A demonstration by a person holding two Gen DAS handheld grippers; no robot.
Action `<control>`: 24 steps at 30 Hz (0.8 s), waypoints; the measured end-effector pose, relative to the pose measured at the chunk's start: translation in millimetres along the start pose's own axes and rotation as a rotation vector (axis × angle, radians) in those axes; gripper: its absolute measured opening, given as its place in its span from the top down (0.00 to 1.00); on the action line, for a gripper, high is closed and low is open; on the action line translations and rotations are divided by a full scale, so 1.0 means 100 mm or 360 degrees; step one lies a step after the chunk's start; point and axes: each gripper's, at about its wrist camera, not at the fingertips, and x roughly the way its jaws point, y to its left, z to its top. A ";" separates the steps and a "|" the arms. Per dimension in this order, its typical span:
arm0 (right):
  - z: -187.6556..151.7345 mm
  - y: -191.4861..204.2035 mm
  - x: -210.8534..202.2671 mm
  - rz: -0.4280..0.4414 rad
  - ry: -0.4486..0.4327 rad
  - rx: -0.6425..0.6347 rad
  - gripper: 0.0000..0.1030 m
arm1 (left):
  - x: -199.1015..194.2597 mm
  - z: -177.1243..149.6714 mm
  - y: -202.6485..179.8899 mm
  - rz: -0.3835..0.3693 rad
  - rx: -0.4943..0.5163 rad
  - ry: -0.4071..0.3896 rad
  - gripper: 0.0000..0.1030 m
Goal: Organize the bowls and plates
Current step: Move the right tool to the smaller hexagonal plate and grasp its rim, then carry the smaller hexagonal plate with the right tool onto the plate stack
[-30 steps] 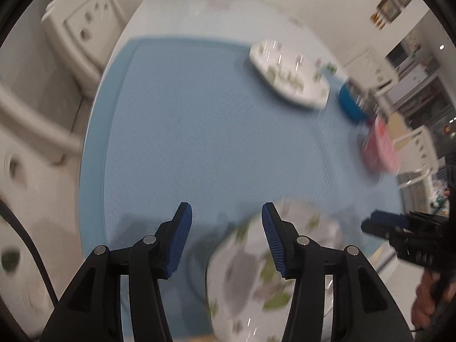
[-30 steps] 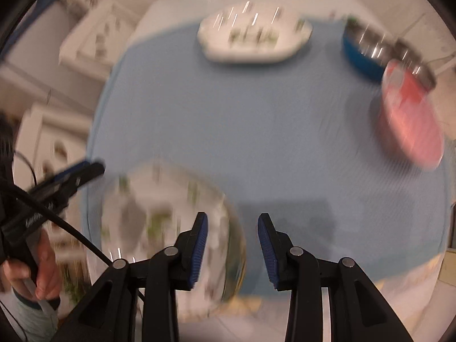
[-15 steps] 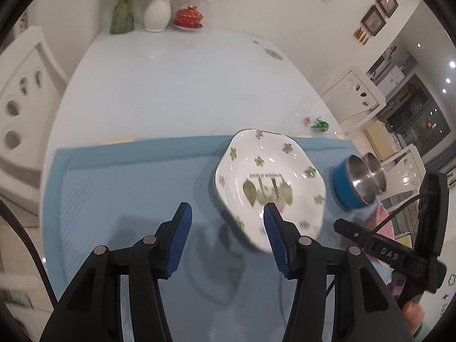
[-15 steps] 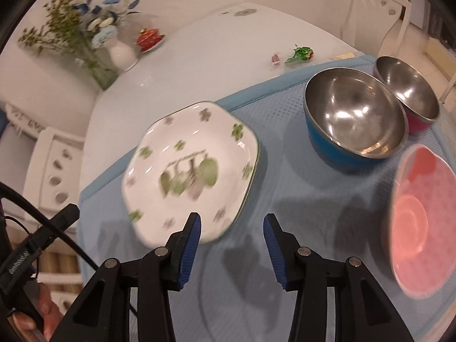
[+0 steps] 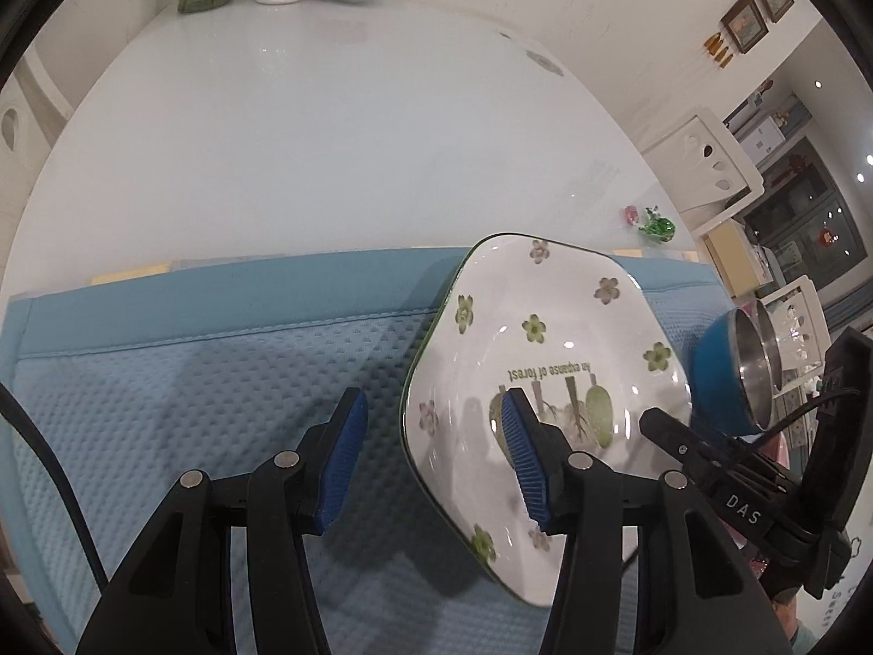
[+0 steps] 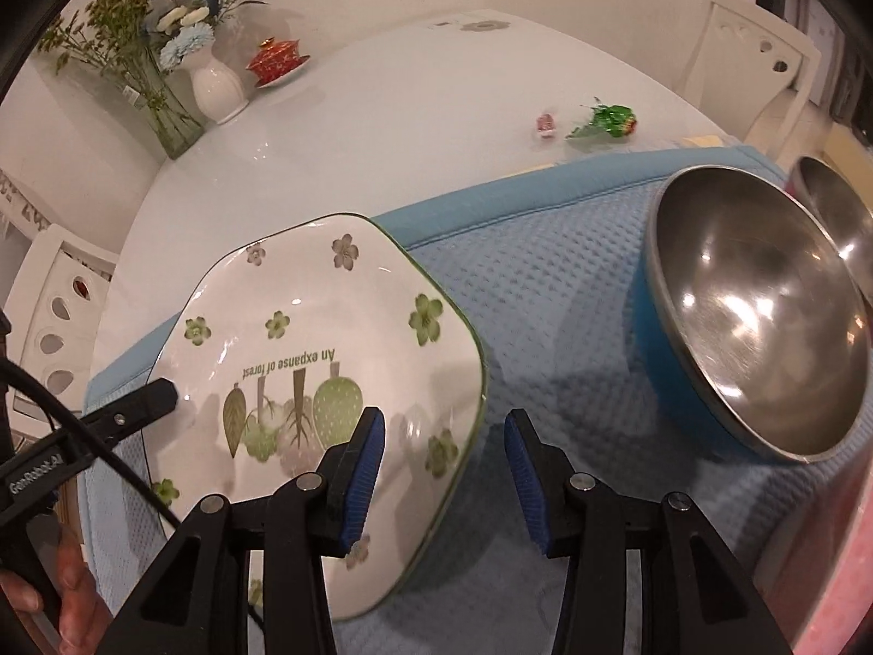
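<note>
A white square plate with green flowers [image 5: 551,338] lies on the blue mat [image 5: 191,382] near its far edge. My left gripper [image 5: 431,453] is open and straddles the plate's left rim, its right finger above the plate, without touching it. In the right wrist view the same plate [image 6: 305,338] sits at the left. My right gripper [image 6: 444,469] is open astride its right rim, the left finger over the plate. A blue bowl with a steel inside [image 6: 753,327] stands to the right, and a second steel bowl [image 6: 835,207] behind it.
A pink plate [image 6: 851,573] lies at the right edge. Two small candies [image 6: 605,120] rest on the white table [image 5: 327,136] beyond the mat. Vases and a red lidded cup [image 6: 278,60] stand at the far end. White chairs [image 6: 758,54] surround the table.
Both grippers have travelled from a flowered plate at the mat's near edge across to the far flowered plate, and now flank it. The right jaws stand wider than a second ago.
</note>
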 end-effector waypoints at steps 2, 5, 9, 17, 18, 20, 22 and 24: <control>0.03 0.00 0.07 0.0009 -0.0011 -0.0005 0.58 | 0.06 0.02 0.00 -0.0009 -0.0001 0.0007 0.56; 0.08 0.02 0.13 0.0035 -0.0041 -0.0033 0.58 | 0.13 0.04 0.00 -0.0045 -0.0003 0.0013 0.59; 0.11 0.07 0.18 0.0051 -0.0077 -0.0084 0.58 | 0.22 0.09 -0.01 -0.0081 0.0003 -0.0007 0.60; 0.04 0.14 0.14 0.0028 -0.0087 -0.0260 0.60 | 0.26 0.11 -0.03 -0.0117 0.0015 -0.0008 0.62; 0.03 0.13 0.12 0.0037 -0.0083 -0.0271 0.61 | 0.25 0.10 -0.03 -0.0111 0.0023 -0.0006 0.67; -0.02 0.12 0.06 0.0060 -0.0082 -0.0270 0.61 | 0.20 0.06 0.04 -0.0136 0.0000 0.0012 0.73; -0.09 0.15 0.02 0.0121 -0.0058 -0.0282 0.61 | 0.14 -0.01 0.11 -0.0163 -0.0032 0.0011 0.72; -0.19 0.22 0.03 0.0152 -0.0011 -0.0321 0.61 | 0.07 -0.09 0.18 -0.0149 -0.0053 0.0008 0.73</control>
